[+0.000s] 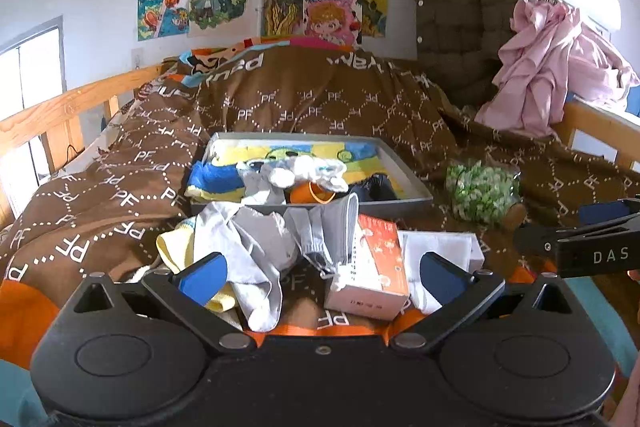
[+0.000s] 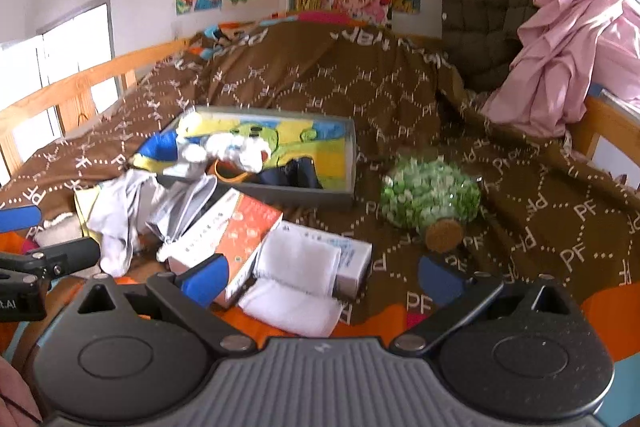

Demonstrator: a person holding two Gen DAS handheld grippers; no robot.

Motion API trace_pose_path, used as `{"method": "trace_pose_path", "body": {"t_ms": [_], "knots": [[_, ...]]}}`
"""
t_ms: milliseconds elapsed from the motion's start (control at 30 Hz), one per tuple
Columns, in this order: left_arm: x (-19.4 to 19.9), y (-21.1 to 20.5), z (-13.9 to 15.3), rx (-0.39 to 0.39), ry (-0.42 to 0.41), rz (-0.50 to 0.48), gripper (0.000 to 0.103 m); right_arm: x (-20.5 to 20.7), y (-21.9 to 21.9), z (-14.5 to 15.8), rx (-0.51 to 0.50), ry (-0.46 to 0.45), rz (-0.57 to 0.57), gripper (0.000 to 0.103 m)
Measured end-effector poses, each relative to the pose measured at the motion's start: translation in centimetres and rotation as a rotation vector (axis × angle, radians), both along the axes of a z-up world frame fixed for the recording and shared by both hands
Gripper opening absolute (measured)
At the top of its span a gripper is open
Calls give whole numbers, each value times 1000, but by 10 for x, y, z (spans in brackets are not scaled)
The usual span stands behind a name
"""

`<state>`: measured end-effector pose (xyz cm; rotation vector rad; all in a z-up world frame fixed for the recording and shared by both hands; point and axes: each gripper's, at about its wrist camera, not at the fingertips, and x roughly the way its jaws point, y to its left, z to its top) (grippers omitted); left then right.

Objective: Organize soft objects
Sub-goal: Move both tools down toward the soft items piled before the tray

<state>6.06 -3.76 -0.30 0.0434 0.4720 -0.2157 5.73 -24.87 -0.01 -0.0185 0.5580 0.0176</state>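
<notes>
A grey box (image 1: 412, 183) (image 2: 352, 155) lies on the brown bedspread and holds a yellow-blue towel (image 1: 288, 151) (image 2: 296, 139), a white plush toy (image 1: 300, 171) (image 2: 240, 151) and an orange item (image 1: 312, 193). In front of it lie grey-white socks (image 1: 256, 251) (image 2: 116, 227), a grey face mask (image 1: 332, 227) (image 2: 188, 211), an orange-white carton (image 1: 376, 267) (image 2: 236, 239) and folded white cloth (image 2: 296, 279) (image 1: 436, 251). My left gripper (image 1: 320, 277) is open and empty, just above the socks and carton. My right gripper (image 2: 320, 275) is open and empty, just above the white cloth.
A green sparkly bottle with a cork (image 1: 484, 193) (image 2: 432, 203) lies to the right of the box. A small white box (image 2: 352, 259) sits under the cloth. Pink fabric (image 1: 552, 67) (image 2: 568, 59) and a quilted olive jacket (image 1: 460, 15) hang at the back right. Wooden bed rails (image 1: 60, 111) run along both sides.
</notes>
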Motion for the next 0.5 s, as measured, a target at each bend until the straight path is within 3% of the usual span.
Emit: {"method": "trace_pose_path", "body": {"t_ms": [267,500], "knots": [[15,-3,-8,35,124,-86,102,14,4,-12,-10,102,36,103],[36,-2,-11,137,188,-177,102,26,5,-24,8,199,66,103]]}}
